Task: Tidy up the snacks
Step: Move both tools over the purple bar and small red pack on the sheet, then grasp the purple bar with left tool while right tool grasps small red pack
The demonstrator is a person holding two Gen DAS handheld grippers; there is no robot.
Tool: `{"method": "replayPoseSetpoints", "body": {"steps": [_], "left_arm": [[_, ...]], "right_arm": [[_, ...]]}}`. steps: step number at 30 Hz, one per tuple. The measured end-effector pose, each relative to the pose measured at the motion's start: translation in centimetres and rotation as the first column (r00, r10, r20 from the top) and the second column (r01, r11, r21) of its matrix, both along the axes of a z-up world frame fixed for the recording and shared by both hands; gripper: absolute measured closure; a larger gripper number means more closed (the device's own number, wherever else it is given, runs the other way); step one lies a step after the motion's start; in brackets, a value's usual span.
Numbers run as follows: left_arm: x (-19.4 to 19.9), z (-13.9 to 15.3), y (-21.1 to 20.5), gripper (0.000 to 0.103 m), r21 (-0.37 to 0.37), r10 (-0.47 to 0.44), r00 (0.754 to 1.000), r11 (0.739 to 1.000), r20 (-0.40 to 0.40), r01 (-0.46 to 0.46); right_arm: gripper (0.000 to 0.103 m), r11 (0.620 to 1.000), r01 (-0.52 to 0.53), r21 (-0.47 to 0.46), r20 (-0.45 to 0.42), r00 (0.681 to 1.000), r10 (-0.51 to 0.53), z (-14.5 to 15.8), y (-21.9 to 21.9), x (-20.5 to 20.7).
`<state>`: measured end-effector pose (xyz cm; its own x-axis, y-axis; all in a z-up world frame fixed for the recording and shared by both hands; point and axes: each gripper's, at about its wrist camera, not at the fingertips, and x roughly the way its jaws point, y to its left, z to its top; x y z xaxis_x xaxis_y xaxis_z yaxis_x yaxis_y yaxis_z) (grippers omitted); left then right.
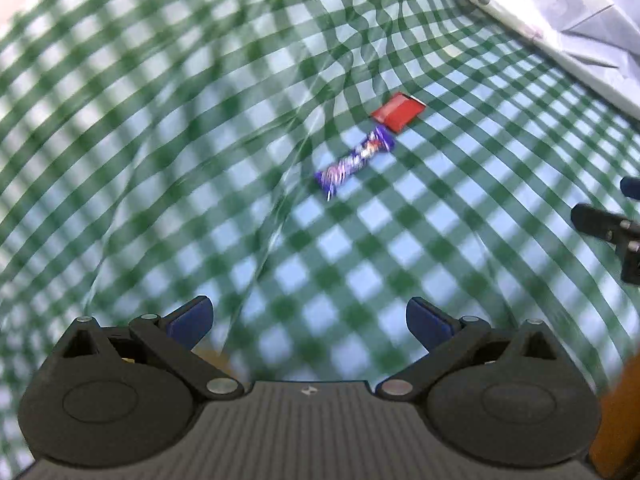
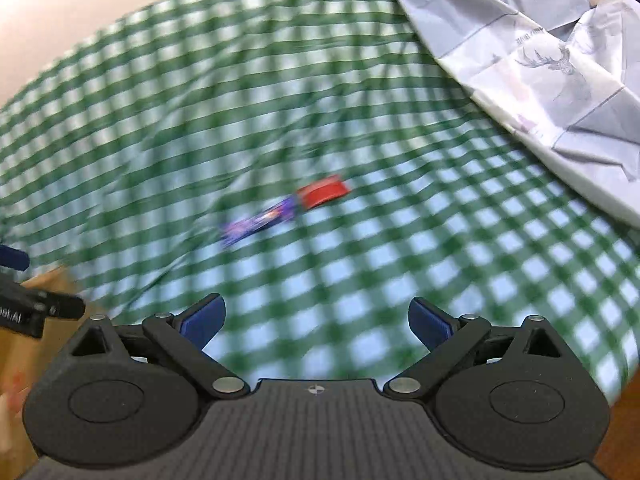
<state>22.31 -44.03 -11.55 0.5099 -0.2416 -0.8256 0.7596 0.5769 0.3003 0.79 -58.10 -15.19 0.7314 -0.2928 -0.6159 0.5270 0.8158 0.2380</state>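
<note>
From the left wrist view, our left gripper [image 1: 308,320] has its fingers spread wide with nothing between them. The purple snack bar [image 1: 354,160] and the red packet [image 1: 398,113] lie just beside each other on the green checked cloth [image 1: 160,140], well inside its edges, so we judge nothing sorted yet. The cloth around both is bare; a pale printed sheet [image 1: 560,20] overlaps the far right corner.

From the right wrist view, blurred, our right gripper [image 2: 316,320] is likewise spread and empty. Both snacks lie ahead, with open cloth between us and them.
</note>
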Motion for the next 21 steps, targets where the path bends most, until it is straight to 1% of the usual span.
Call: {"method": "replayPoseSetpoints", "body": {"steps": [4, 8, 10, 11, 15, 17, 18, 19, 21], "left_arm": [[4.9, -3.9, -6.0, 0.0, 0.004, -0.021, 1.0, 1.0, 0.02, 0.021], [9.2, -7.4, -11.5, 0.0, 0.017, -0.057, 0.998, 0.998, 0.002, 0.057], [10.7, -8.8, -13.5, 0.0, 0.011, -0.085, 0.996, 0.996, -0.009, 0.086], [11.4, -9.5, -14.5, 0.0, 0.022, -0.101, 0.995, 0.995, -0.008, 0.101], [12.9, -11.6, -16.7, 0.0, 0.047, -0.177, 0.984, 0.983, 0.022, 0.176], [13.5, -12.2, -17.2, 0.0, 0.045, -0.217, 0.976, 0.975, 0.01, 0.216], [13.7, -12.5, -17.3, 0.0, 0.045, -0.225, 0.974, 0.973, 0.002, 0.224], [13.9, -12.8, -17.3, 0.0, 0.047, -0.227, 0.974, 0.973, 0.0, 0.227], [14.2, -13.3, -17.3, 0.0, 0.043, -0.231, 0.973, 0.972, -0.001, 0.23]], "right_arm": [[0.005, 1.0, -0.001, -0.008, -0.015, 1.0, 0.001, -3.6, -6.4, 6.5], [0.005, 0.997, -0.032, -0.064, -0.017, 0.999, 0.031, -7.0, -10.9, 13.6], [0.005, 0.997, -0.043, -0.066, -0.02, 0.999, 0.041, -8.3, -12.7, 16.6], [0.005, 0.996, -0.067, -0.056, -0.031, 0.997, 0.065, -9.2, -13.7, 18.6], [0.005, 0.993, -0.113, -0.033, -0.057, 0.992, 0.111, -11.9, -15.8, 24.2], [0.004, 0.987, -0.155, -0.036, -0.075, 0.986, 0.152, -12.9, -16.0, 26.3], [0.002, 0.984, -0.171, -0.045, -0.086, 0.982, 0.167, -13.3, -16.0, 27.2], [0.001, 0.981, -0.179, -0.07, -0.078, 0.982, 0.173, -13.5, -15.9, 27.7], [0.001, 0.971, -0.208, -0.113, -0.087, 0.976, 0.199, -13.9, -15.4, 28.9]]}}
